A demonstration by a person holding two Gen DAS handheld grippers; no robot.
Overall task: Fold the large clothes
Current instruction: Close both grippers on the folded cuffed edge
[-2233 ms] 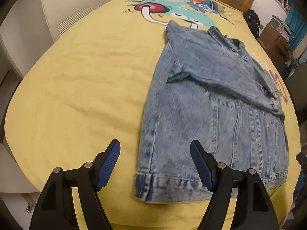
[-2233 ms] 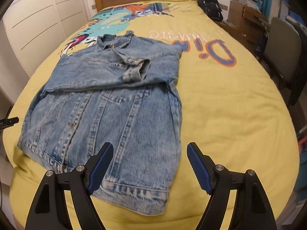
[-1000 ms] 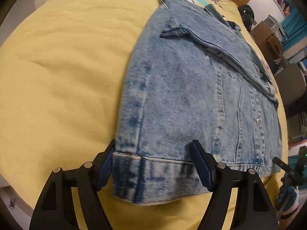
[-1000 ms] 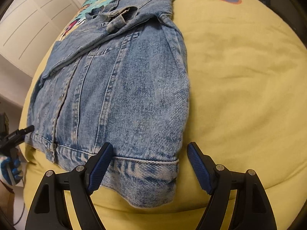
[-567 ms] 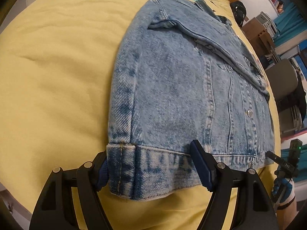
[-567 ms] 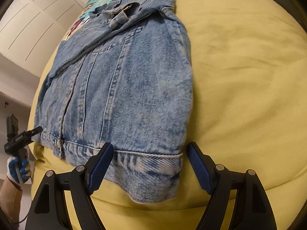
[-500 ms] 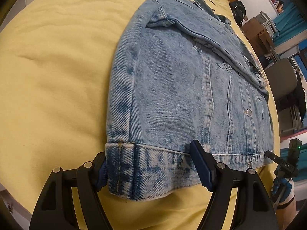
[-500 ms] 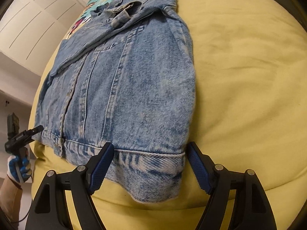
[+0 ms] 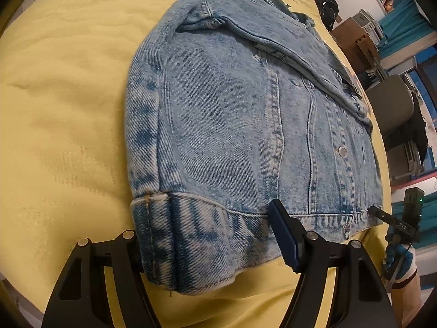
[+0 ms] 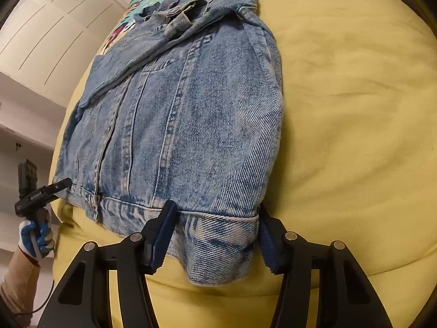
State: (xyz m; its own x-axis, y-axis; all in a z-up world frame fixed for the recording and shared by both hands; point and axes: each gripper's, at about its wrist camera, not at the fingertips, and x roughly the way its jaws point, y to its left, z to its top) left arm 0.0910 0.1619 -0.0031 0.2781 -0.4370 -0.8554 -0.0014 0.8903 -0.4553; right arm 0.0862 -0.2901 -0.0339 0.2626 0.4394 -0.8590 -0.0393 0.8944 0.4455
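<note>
A light blue denim jacket (image 9: 232,125) lies face up on the yellow bed cover (image 9: 62,104), sleeves folded across its chest, collar at the far end. My left gripper (image 9: 207,235) is open, its fingers straddling the jacket's left hem corner. The left finger is hidden behind the hem. In the right wrist view the jacket (image 10: 191,114) lies the same way, and my right gripper (image 10: 214,235) is open with its fingers on either side of the right hem corner. The hem band (image 10: 218,237) hangs over the bed's front edge between the fingers.
A wooden headboard, a black bag (image 9: 327,8), boxes and a grey chair (image 9: 393,104) stand beyond the bed's right side. White wardrobe doors (image 10: 46,32) stand on the left. The other gripper and gloved hand show at the hem (image 9: 398,232) (image 10: 35,199).
Both grippers have come down and forward from above the bed to the jacket's hem. Each now has a hem corner between its open fingers. The jacket has not moved.
</note>
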